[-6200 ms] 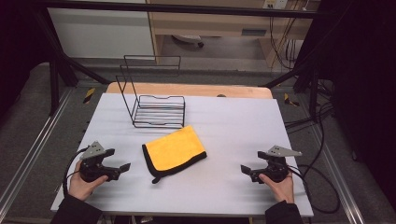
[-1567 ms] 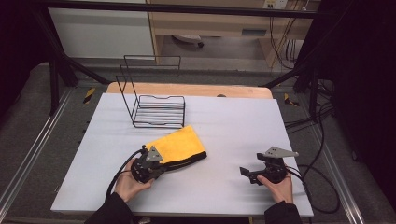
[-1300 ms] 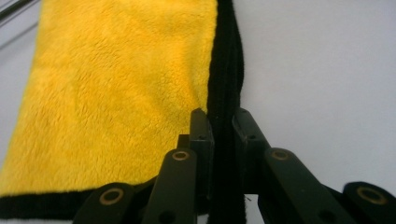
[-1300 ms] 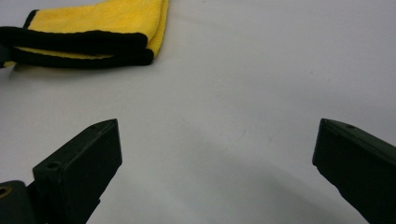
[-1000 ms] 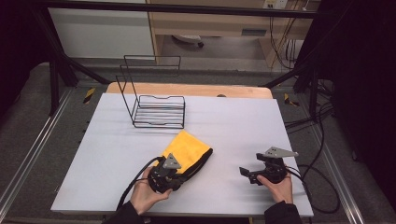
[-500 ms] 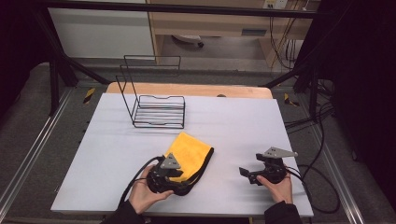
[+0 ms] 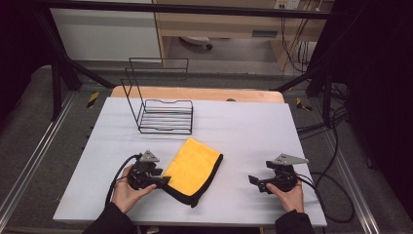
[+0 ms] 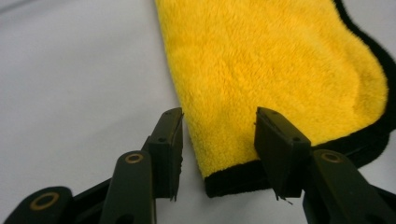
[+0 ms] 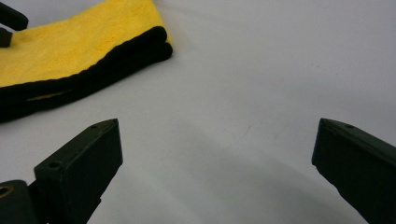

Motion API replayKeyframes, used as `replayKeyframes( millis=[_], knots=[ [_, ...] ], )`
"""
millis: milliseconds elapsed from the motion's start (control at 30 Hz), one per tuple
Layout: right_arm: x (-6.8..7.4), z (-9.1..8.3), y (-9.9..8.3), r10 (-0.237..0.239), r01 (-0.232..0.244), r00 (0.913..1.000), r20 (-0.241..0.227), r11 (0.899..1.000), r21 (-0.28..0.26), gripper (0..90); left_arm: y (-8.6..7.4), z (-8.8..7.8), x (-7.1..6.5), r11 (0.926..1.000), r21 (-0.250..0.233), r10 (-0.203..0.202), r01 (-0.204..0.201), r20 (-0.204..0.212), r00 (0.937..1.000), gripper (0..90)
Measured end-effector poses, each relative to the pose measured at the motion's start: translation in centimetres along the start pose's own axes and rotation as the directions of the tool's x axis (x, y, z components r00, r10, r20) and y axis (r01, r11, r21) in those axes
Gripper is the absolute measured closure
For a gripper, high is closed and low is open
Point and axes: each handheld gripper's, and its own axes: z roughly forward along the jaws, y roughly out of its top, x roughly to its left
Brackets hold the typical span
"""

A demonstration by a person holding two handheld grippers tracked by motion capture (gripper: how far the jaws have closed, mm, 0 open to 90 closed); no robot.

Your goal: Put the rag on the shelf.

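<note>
towel (image 8: 280, 79) folded (yellow, black edge); left gripper (image 8: 217, 149) jaws parted, just narrowing; right gripper (image 9: 215, 163) jaws wide.

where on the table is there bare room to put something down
The widest free patch lies between the yellow cloth and the right gripper, running back to the table's far edge right of the wire rack. Another lies left of the rack and cloth, toward the left edge. It is crowded at the near left, where the left gripper sits against the cloth's corner.

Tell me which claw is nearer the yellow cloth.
Left. The left claw sits at the cloth's near corner, jaws apart around its edge. The right claw rests well off to the cloth's right on bare table.
</note>
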Motion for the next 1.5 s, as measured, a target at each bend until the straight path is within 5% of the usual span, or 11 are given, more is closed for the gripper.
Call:
replayKeyframes(
  millis=[300,533,1300,1500],
  knots=[
    [0.3,0.1,0.0,0.006,-0.006,1.0,-0.004,1.0,0.001,2.5,-0.3,0.4,0.3,0.9996,0.0,-0.028,0.028,0.043,0.9987,67.9],
    [0.9,0.4,0.2,0.009,-0.008,0.9999,-0.01,1.0,0.006,2.6,-0.3,-0.2,-0.2,0.9995,0.008,-0.03,0.03,0.025,0.9993,82.0],
    [1.4,0.6,0.4,0.018,-0.018,0.9998,-0.006,1.0,0.019,2.8,-5.0,-3.1,-3.3,0.9967,-0.049,-0.064,0.065,0.024,0.9976,82.5],
    [1.4,0.6,0.3,0.013,-0.013,0.9999,-0.002,1.0,0.021,2.8,-4.9,-3.2,-3.1,0.9982,-0.059,-0.011,0.012,0.012,0.9999,75.6]
  ],
)
